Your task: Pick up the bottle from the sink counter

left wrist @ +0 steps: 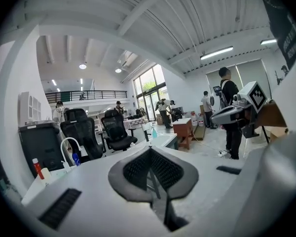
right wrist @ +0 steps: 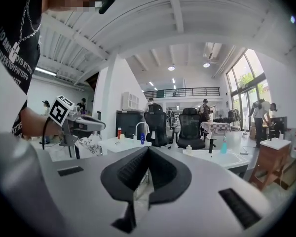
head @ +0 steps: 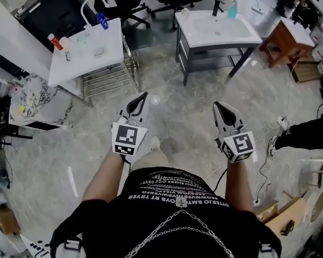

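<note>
Teal plastic, by its look: the bottle [head: 233, 8] stands upright at the rear of the white sink counter [head: 242, 37], just right of the black faucet [head: 218, 7]. A small white bottle [head: 184, 13] stands at the counter's left rear corner, so confirm which target is meant. Both tools are well apart from the counter, over bare floor. The right gripper [head: 221, 106] and left gripper [head: 142, 97] are each clenched on nothing. Recommended procedure: walk up to the counter front, spread the right jaws before reaching, and approach level across the basin, clear of the faucet. Grip the body at mid-height, then lift straight up.
</note>
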The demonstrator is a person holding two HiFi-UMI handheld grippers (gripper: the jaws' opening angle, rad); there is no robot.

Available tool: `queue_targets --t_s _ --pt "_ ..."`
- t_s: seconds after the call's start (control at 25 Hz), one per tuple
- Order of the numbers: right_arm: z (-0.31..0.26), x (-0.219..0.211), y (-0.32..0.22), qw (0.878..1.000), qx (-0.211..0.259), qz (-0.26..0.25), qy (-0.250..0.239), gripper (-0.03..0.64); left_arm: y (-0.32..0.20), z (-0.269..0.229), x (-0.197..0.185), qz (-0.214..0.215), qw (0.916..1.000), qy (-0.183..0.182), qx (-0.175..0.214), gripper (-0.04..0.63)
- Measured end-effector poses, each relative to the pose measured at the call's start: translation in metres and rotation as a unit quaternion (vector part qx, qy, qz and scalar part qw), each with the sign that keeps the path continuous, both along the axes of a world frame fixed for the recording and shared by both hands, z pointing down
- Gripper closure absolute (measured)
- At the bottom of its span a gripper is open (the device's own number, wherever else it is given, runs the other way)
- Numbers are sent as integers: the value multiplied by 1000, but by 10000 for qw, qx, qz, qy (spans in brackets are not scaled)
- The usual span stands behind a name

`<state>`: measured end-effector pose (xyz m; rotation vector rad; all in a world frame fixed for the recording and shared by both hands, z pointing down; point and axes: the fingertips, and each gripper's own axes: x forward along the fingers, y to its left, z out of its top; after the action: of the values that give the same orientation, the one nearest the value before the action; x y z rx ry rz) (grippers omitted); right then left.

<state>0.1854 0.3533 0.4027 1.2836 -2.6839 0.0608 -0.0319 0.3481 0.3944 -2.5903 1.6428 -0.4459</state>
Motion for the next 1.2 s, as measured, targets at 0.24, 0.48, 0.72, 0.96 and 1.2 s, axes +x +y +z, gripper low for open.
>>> queue_targets --t_s 0.24,0.48,0.72,0.96,1.2 --pt "-6 -28 -46 9999 -1 64 99 620 -59 -11 -20 128 9998 122 76 591" --pt "-16 -68 -104 9993 146 190 269 620 -119 -13 -41 463 9989 27 112 591" --pt "-20 -105 -151 9979 279 272 509 620 -169 -6 -68 660 9978 -33 42 591" --pt "-21 -127 -189 9963 343 524 583 620 -205 -10 -94 841 9963 6 179 591" --pt "-9 -121 -200 9945 156 892 531 620 -223 2 -114 742 9971 149 79 591"
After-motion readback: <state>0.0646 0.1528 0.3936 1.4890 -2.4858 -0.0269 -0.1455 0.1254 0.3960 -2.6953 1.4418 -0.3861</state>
